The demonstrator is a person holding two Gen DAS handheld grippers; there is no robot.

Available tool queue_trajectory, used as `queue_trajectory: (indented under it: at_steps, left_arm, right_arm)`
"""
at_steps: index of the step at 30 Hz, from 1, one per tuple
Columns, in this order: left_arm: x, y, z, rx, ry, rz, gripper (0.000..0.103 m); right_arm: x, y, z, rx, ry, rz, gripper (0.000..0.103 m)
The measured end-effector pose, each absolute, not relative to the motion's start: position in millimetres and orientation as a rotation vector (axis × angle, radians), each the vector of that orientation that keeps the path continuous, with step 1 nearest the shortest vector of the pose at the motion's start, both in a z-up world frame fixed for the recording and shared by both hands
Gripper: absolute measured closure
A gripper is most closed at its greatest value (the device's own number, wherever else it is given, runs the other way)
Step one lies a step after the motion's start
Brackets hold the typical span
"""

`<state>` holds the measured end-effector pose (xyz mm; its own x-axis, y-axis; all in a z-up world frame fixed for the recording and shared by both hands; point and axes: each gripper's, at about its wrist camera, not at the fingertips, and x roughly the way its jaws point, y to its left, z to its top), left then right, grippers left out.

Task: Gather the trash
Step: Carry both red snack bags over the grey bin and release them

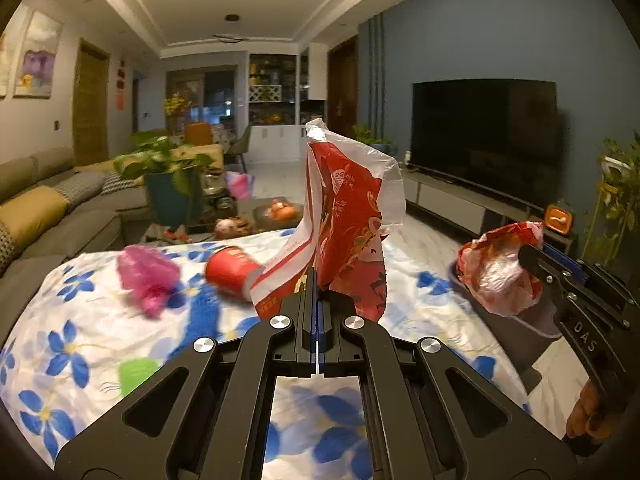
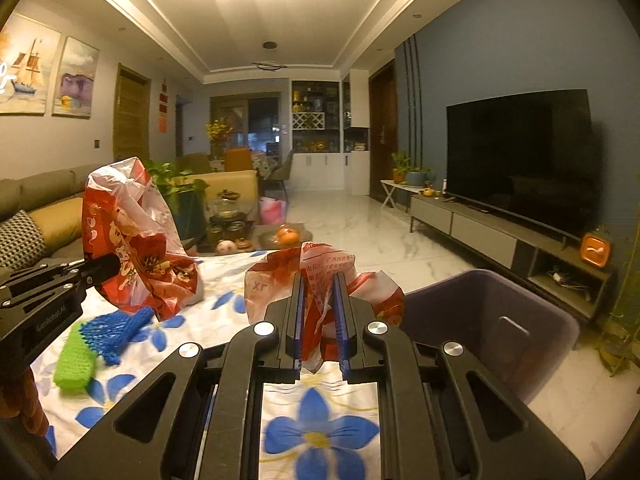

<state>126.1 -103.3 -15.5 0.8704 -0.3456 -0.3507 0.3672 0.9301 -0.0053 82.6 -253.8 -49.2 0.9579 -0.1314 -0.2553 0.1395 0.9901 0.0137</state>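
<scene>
Over the bench (image 1: 100, 344) with the flowery cloth, both grippers are loaded. Left gripper (image 1: 317, 280) has its fingers pinched tight on a red wrapper (image 1: 348, 216), lifted so it hangs clear of the cup (image 1: 230, 270). Right gripper (image 2: 317, 304) has its fingers narrow around a crumpled bag (image 2: 320, 276), right beside the bin (image 2: 500, 320), looks ready to drop it in. Pink bag (image 1: 146, 276), blue net (image 2: 116, 330) and green bit (image 2: 74, 362) sit left of the bin, uncollected.

Home living rm: sofa (image 2: 36, 200) w/ cushions, big TV (image 2: 520, 160) on low stand, paintings (image 2: 76, 76), plants, dining area at back.
</scene>
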Motion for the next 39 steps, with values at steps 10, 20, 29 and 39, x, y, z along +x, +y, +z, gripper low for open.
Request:
queue_trajectory:
  at_steps: [10, 20, 29, 39]
  left_arm:
    - [128, -165, -14, 0.101, 0.342, -0.472, 0.103]
    - [131, -228, -19, 0.14, 0.346, -0.579, 0.103]
    - [139, -269, -27, 0.15, 0.358, -0.644, 0.103]
    - [151, -301, -38, 0.158, 0.374, -0.693, 0.103]
  right_arm:
    - [76, -296, -52, 0.041, 0.252, -0.225, 0.088]
    - [72, -344, -50, 0.062, 0.239, -0.326, 0.088]
    - [74, -375, -55, 0.079, 0.253, -0.406, 0.088]
    - [74, -382, -60, 0.1, 0.255, -0.44, 0.088]
